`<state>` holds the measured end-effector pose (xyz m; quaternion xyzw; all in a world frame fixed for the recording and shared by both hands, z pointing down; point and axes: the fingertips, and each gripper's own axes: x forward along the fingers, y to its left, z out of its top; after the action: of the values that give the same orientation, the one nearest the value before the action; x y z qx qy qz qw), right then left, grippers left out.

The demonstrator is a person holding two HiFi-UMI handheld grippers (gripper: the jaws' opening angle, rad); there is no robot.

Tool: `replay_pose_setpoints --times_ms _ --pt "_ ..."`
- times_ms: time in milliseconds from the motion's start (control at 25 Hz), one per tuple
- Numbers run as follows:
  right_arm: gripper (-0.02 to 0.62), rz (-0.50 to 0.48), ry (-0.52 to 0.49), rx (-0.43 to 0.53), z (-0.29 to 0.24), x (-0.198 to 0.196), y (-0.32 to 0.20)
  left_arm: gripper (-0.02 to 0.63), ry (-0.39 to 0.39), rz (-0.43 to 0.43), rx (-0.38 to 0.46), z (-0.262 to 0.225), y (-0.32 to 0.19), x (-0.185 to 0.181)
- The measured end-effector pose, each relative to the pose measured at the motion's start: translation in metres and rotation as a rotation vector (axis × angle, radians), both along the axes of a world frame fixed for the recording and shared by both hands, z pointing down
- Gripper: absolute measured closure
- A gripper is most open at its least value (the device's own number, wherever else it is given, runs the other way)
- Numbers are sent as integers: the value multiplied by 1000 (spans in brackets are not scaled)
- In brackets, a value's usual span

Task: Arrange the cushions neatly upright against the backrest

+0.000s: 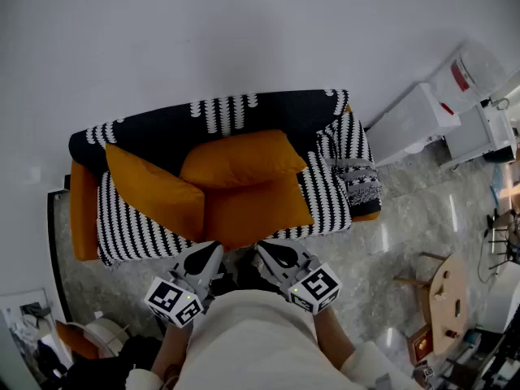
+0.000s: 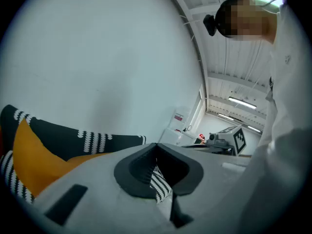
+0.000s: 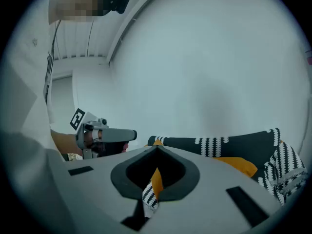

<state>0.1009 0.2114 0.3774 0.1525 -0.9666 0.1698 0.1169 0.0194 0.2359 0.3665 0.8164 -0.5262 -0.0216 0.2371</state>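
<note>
Left tool (image 2: 157, 172) is clenched on striped fabric (image 2: 161, 185). Right tool (image 3: 152, 179) grips an orange-and-striped edge. Only the head view shows both at the front of the flat cushion (image 1: 256, 205) on the sofa (image 1: 329, 193). The leaning cushion (image 1: 154, 189) stands left.

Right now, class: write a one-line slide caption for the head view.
Left tool and right tool pinch the front orange cushion on a striped sofa, two more cushions leaning behind.
</note>
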Motion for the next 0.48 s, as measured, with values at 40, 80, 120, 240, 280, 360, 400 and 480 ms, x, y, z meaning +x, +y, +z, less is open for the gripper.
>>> replay_pose_setpoints --times_ms 40,80,120,240,280,360,400,480 --pt "588 0 3 0 2 0 0 595 4 -7 -1 1 0 -2" --pt "588 0 7 0 3 -1 0 595 8 -13 -3 1 1 -3" --pt "588 0 10 -1 5 -1 0 594 11 -17 -5 2 1 -4" --pt "588 -6 19 -8 9 1 0 595 14 -23 -17 5 1 -4" --pt "588 -11 20 -10 9 2 0 595 14 -26 -23 6 1 -3" --pt "588 -15 21 -13 10 5 0 594 15 -33 -29 6 1 -2" --pt "588 -14 21 -14 10 7 -1 595 16 -37 -30 6 1 -2" --pt "588 -12 20 -19 11 10 -4 594 18 -43 -34 7 -1 -2"
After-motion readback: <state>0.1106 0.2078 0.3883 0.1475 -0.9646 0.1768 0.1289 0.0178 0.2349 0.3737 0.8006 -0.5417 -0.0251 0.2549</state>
